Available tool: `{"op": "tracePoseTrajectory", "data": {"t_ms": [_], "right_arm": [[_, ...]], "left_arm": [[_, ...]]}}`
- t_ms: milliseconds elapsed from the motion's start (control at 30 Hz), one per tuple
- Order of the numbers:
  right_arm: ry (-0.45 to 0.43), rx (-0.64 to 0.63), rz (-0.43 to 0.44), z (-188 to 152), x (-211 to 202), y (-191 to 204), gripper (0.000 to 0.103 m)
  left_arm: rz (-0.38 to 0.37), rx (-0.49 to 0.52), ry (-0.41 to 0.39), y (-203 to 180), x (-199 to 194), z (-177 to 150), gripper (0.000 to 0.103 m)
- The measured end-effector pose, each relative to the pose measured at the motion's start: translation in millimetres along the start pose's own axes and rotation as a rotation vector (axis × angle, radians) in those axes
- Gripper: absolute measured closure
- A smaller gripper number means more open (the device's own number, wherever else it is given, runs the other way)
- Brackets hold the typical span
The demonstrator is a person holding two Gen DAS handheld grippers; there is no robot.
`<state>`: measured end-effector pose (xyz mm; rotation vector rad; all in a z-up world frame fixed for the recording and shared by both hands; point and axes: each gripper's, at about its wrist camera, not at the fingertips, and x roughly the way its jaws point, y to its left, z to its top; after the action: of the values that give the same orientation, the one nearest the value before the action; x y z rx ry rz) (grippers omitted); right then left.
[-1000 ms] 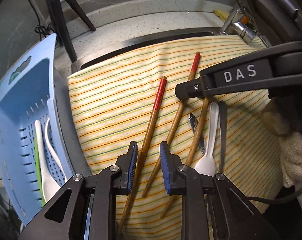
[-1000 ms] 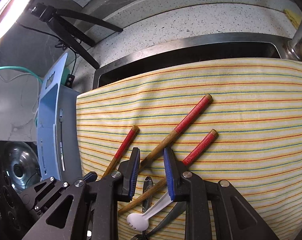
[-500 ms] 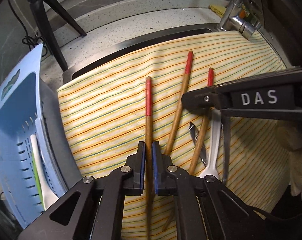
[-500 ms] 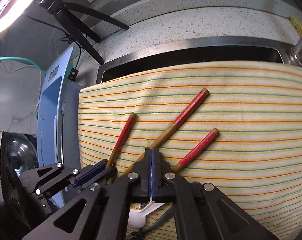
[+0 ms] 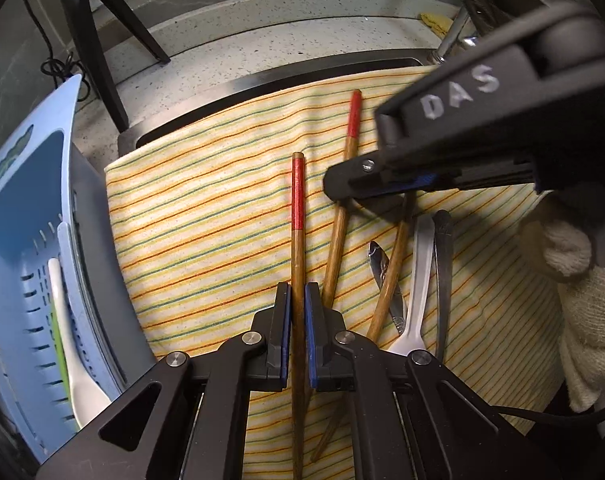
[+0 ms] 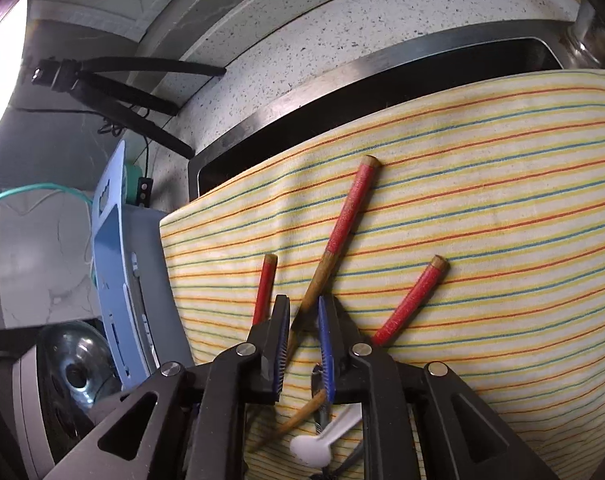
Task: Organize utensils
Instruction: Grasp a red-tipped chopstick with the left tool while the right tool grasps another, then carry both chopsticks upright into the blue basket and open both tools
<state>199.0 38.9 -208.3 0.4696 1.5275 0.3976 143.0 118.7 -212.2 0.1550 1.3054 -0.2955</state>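
Three wooden chopsticks with red ends lie on a striped cloth. My left gripper is shut on the leftmost chopstick, which runs straight out between its blue pads. In the right wrist view my right gripper straddles the middle chopstick. Its jaws are opening, and the stick lies close to the left pad with a gap on the other side. The third chopstick lies to its right. A white plastic spoon, a metal utensil and a dark handle lie beside the chopsticks.
A light blue slotted basket stands left of the cloth with white spoons in it. Behind the cloth are the sink rim, a speckled counter, a black tripod and a faucet. A gloved hand holds the right gripper.
The left gripper closed on the leftmost chopstick, which now lines up with its fingers. The right gripper shut at the middle chopstick, then parted a little and rolled.
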Motion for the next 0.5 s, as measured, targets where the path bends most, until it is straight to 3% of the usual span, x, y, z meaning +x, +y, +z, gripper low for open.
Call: {"op": "tracePoseTrajectory", "data": {"t_ms": [167, 500], "right_arm": [[0.001, -0.055, -0.059, 3.1, 4.0, 11.8, 0.093], [-0.002, -0.073, 0.059, -11.4, -15.6, 7.5, 0.097]], "left_arm": [[0.011, -0.02, -0.016, 2.9, -2.9, -2.0, 0.098], [-0.013, -0.079, -0.068, 12.7, -22.4, -7.3, 0.098]]}}
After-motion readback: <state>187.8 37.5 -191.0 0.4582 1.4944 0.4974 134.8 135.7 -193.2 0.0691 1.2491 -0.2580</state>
